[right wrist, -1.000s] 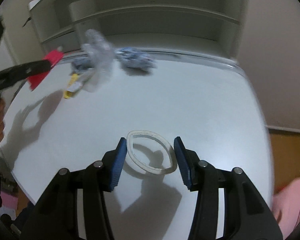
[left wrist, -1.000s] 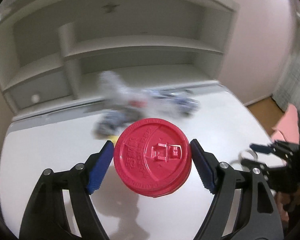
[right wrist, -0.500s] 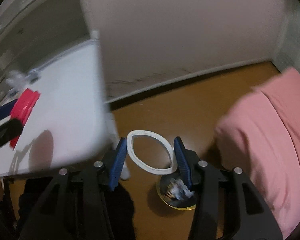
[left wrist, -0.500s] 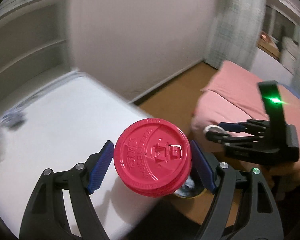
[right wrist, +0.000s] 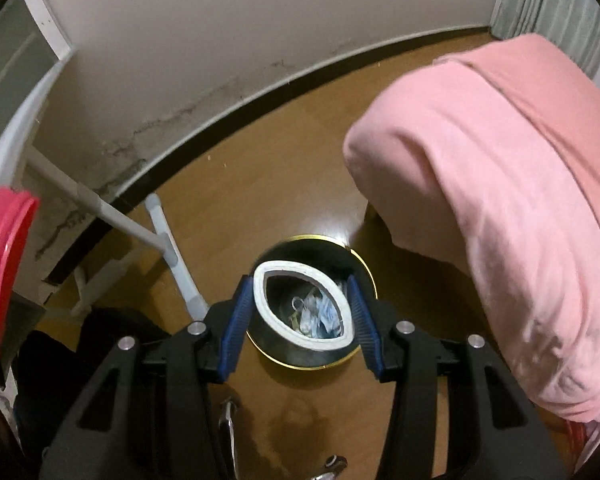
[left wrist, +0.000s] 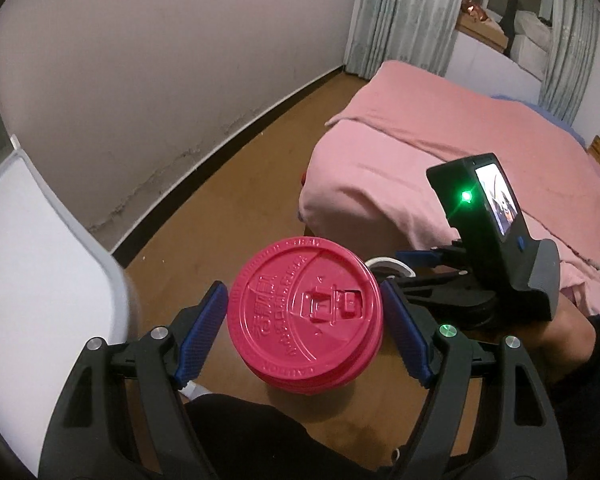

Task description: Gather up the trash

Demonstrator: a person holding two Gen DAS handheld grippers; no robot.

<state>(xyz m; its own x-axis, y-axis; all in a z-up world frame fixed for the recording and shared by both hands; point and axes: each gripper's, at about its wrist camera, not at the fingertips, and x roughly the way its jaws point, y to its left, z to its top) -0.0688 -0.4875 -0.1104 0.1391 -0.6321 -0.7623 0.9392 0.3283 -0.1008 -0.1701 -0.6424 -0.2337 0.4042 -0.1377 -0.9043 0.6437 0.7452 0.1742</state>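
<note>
Between my left gripper's pads sits the red lid; my right gripper squeezes the white ring above the bin at 12 o'clock.

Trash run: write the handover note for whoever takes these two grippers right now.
Left gripper: shut on the red cup lid, held above the wooden floor beside the white table.
Right gripper: shut on the white ring, squeezed into an oval, directly over the black bin.
Done: some crumpled trash already lies in the bin.
Left: release the ring into the bin, then bring the lid over it and drop it. Whether more trash remains on the table is not visible.
</note>
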